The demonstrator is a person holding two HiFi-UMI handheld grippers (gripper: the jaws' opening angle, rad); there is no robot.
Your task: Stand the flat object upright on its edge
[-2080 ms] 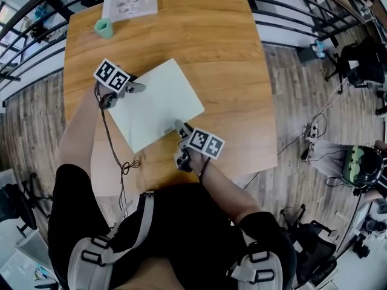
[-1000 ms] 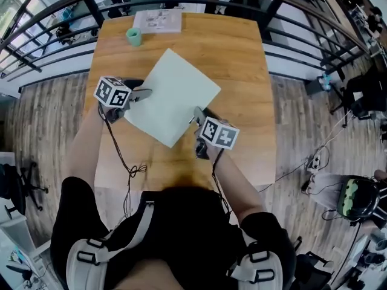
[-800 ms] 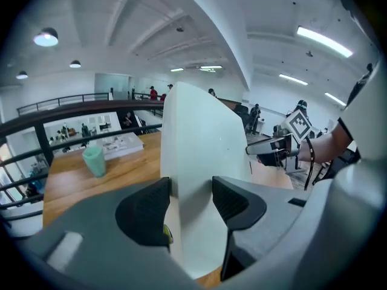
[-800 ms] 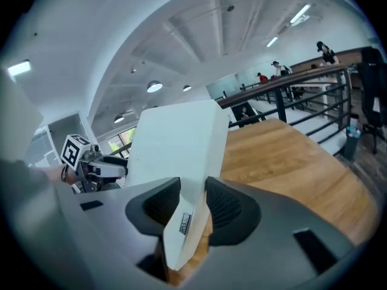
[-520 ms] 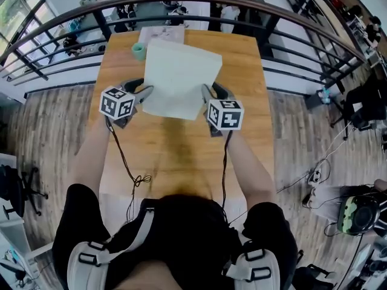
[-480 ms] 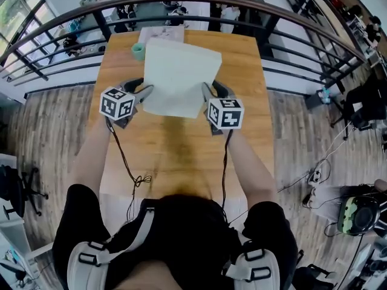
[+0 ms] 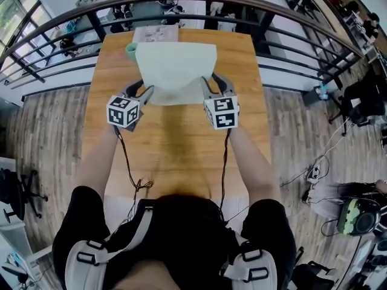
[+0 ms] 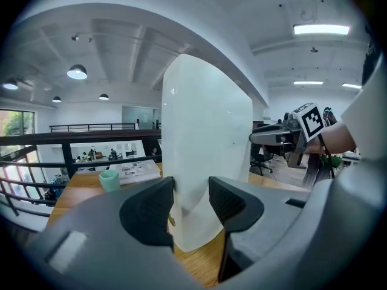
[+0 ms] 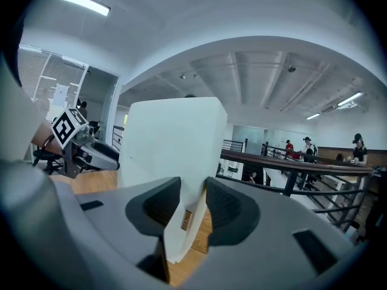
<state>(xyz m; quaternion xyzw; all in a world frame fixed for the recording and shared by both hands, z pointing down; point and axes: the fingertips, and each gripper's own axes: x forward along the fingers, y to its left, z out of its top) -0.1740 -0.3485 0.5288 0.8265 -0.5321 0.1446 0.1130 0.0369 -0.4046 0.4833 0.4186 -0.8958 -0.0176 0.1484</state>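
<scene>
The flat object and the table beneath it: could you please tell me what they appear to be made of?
Flat object: perhaps stiff card or thin plastic; pale, smooth, faintly glossy, and it shows no sag while upright. Table: wood or wood-look laminate; warm streaky grain with a satin sheen.

Counter point(image 7: 181, 150): one, wooden.
White board point(image 7: 175, 65): one, flat, sole item of its kind.
Tools: two, namely left tool point(image 7: 144, 92) and right tool point(image 7: 209, 84).
Marker cubes: two, one per tool, namely left cube point(image 7: 124, 111) and right cube point(image 7: 221, 112).
Black cables: two, one per tool, namely left cable point(image 7: 129, 165) and right cable point(image 7: 225, 162).
Green cup point(image 7: 130, 49): one, at far end of counter.
Printed booklet point(image 7: 156, 34): one, near cup.
Person point(image 7: 175, 234): one at counter.
</scene>
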